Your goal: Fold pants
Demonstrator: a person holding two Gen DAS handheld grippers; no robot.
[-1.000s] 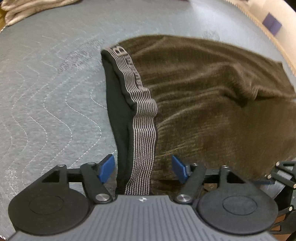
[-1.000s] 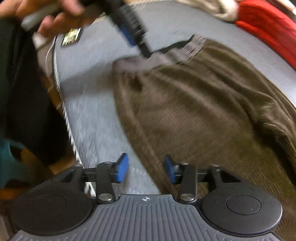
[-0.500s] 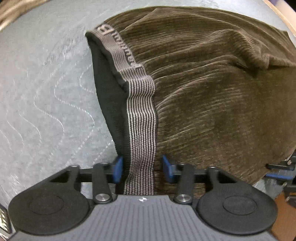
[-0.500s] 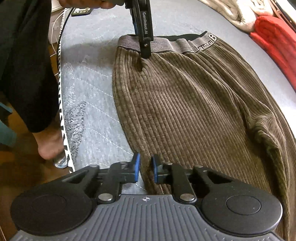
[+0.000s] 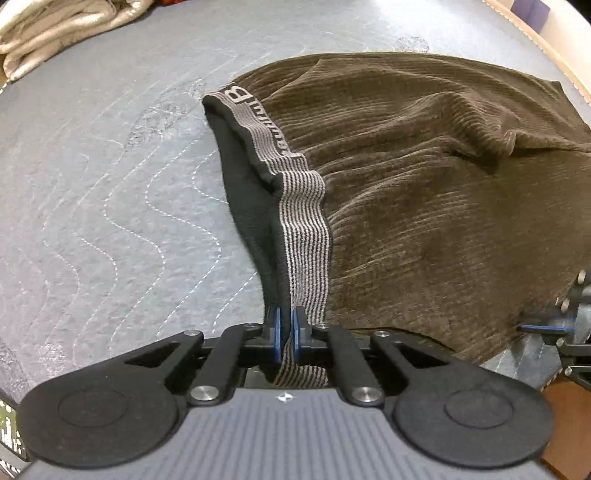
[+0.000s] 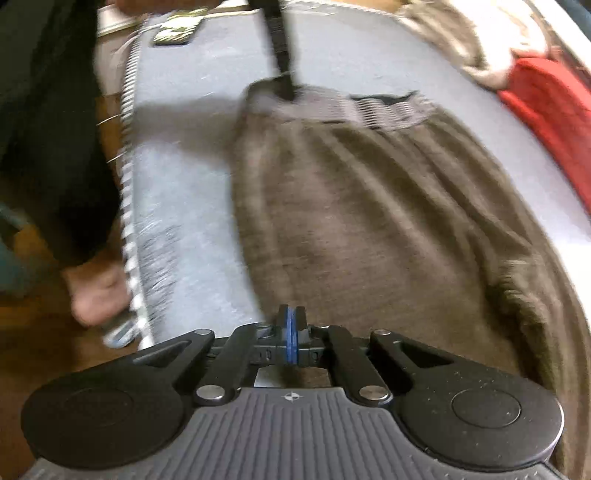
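Observation:
Brown corduroy pants (image 5: 424,192) with a grey striped waistband (image 5: 303,236) lie on a grey quilted mattress (image 5: 110,206). My left gripper (image 5: 285,334) is shut on the waistband and lifts its near end. In the blurred right wrist view the pants (image 6: 369,221) stretch away. My right gripper (image 6: 291,338) is shut at the pants' near edge; whether cloth sits between its pads I cannot tell. The left gripper (image 6: 290,90) shows at the waistband's far end. The right gripper (image 5: 554,328) shows at the left wrist view's right edge.
A cream blanket (image 5: 55,33) lies at the far left of the mattress. A red cloth (image 6: 546,118) and a pale cloth (image 6: 480,40) lie at the right. The mattress edge (image 6: 127,184) runs at left, with my bare foot (image 6: 96,291) on the brown floor beside it.
Both grippers have gone from open to shut. The left closed on the waistband and raised it. The right closed at the pants' near edge and is moving, blurring its view.

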